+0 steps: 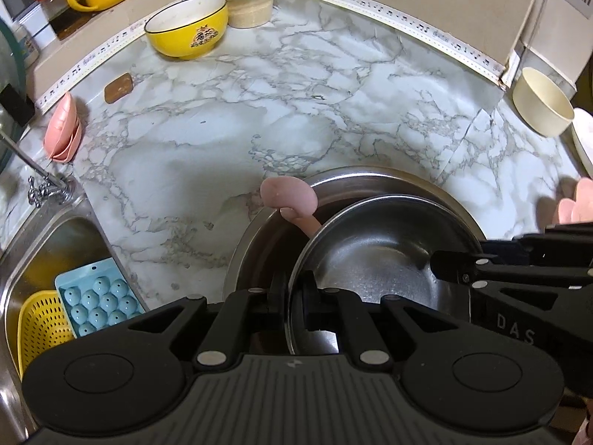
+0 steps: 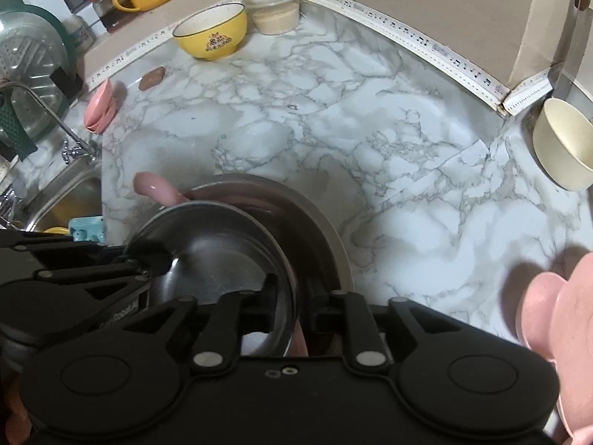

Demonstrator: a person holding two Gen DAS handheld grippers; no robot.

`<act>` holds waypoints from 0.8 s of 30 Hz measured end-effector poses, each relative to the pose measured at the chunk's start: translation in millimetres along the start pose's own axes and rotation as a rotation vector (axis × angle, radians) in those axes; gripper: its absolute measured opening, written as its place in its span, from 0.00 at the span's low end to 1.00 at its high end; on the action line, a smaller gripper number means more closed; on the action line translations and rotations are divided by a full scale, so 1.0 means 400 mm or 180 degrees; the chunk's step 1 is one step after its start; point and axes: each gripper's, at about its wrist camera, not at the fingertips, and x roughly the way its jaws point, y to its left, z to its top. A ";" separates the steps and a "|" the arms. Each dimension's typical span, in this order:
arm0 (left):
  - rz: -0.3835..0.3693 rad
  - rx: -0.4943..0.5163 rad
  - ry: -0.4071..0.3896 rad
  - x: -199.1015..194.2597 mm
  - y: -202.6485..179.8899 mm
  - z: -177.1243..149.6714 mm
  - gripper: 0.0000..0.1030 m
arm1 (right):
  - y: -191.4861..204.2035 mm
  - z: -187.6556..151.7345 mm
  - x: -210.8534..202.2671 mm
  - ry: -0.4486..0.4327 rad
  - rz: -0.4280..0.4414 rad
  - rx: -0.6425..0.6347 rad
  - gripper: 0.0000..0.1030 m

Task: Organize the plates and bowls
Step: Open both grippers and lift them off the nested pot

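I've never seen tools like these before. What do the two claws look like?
Both are matte black plastic. The left claw has a ribbed grey body, two round discs, hinged link arms and silver rivets. The right claw looks the same, with a smooth black body and small screws. Its side carries pale lettering. No cables or sleeves show.

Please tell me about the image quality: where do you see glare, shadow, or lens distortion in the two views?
Left wrist view: the wall trim bends into an arc from fisheye distortion; soft glare lies on the small steel bowl. Right wrist view: the same curving at the edges; the pink plate casts a shadow on the marble counter.
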 end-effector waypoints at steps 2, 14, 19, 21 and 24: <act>-0.0002 0.0046 -0.0002 -0.003 0.000 0.002 0.08 | 0.000 0.001 -0.006 -0.0028 0.0001 -0.0029 0.22; -0.0050 0.0176 -0.0145 -0.060 0.003 0.016 0.17 | -0.007 0.015 -0.052 -0.0177 0.0106 -0.0029 0.35; -0.0164 0.0197 -0.0363 -0.106 0.003 0.029 0.19 | -0.003 0.022 -0.093 -0.0305 0.0159 -0.0072 0.45; -0.0227 0.0178 -0.0454 -0.124 0.006 0.039 0.19 | -0.005 0.028 -0.114 -0.0378 0.0163 -0.0068 0.49; -0.0300 0.0200 -0.0566 -0.145 0.003 0.054 0.20 | -0.016 0.035 -0.148 -0.0494 0.0176 -0.0049 0.57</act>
